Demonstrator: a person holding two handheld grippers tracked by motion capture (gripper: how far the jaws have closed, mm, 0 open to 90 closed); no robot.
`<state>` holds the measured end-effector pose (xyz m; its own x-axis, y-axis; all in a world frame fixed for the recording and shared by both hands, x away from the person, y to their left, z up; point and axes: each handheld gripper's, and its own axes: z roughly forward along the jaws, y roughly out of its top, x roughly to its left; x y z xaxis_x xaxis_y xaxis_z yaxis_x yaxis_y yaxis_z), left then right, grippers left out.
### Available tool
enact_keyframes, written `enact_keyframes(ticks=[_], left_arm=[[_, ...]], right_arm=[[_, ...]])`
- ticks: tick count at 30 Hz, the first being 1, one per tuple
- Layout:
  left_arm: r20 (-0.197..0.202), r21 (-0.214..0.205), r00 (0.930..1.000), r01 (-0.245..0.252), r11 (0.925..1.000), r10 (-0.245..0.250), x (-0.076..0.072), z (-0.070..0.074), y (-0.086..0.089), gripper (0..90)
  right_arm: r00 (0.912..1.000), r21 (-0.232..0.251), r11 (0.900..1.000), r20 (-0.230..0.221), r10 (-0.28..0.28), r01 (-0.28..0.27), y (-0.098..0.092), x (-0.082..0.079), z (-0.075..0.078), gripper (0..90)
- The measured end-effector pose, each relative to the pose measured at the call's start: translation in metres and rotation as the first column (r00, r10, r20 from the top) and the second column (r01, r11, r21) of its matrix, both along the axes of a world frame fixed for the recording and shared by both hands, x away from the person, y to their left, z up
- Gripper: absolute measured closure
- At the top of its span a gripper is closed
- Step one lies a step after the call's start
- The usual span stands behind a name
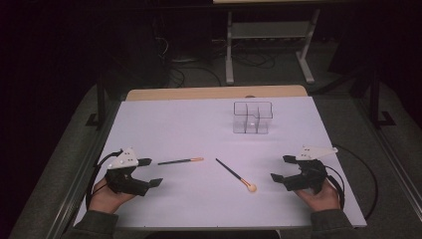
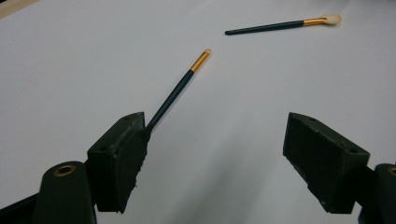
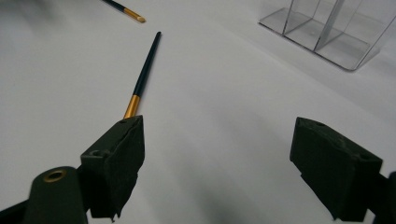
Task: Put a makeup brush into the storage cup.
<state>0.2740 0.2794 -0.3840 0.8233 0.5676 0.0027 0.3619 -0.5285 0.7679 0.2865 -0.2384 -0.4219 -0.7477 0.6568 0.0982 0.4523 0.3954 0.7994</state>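
Two makeup brushes lie on the white table [image 1: 199,124]. A thin brush [image 1: 180,161] with a dark handle and gold ferrule lies just right of my left gripper [image 1: 150,172], which is open and empty. In the left gripper view the thin brush [image 2: 180,86] runs up from beside the left jaw. A brush with a fluffy tip [image 1: 236,175] lies at the centre, left of my open, empty right gripper [image 1: 281,168]. In the right gripper view its handle [image 3: 144,74] points away above the left jaw. A clear divided organiser [image 1: 252,118] stands at the back.
The fluffy brush [image 2: 285,25] shows at the far top of the left gripper view. The clear organiser [image 3: 327,30] sits at the upper right of the right gripper view. A wooden strip [image 1: 214,92] borders the table's far edge. Cables trail off both sides.
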Motion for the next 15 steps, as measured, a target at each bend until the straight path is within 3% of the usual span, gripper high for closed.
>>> enact_keyframes(ticks=[12, 15], left_arm=[[-0.012, 0.006, 0.9997, 0.02, 0.9998, -0.02, 0.0069, 0.0038, -0.006, 23.0], [-0.017, 0.027, 0.9991, 0.039, 0.9989, -0.038, 0.0098, 0.0053, -0.0082, 23.5]], right_arm=[[1.0, -0.001, 1.0, 0.0, -0.003, 0.003, -0.001, 0.0001, 0.0007, 16.9], [1.0, 0.0, 1.0, 0.0, -0.003, 0.003, -0.0011, 0.0001, 0.001, 16.9]])
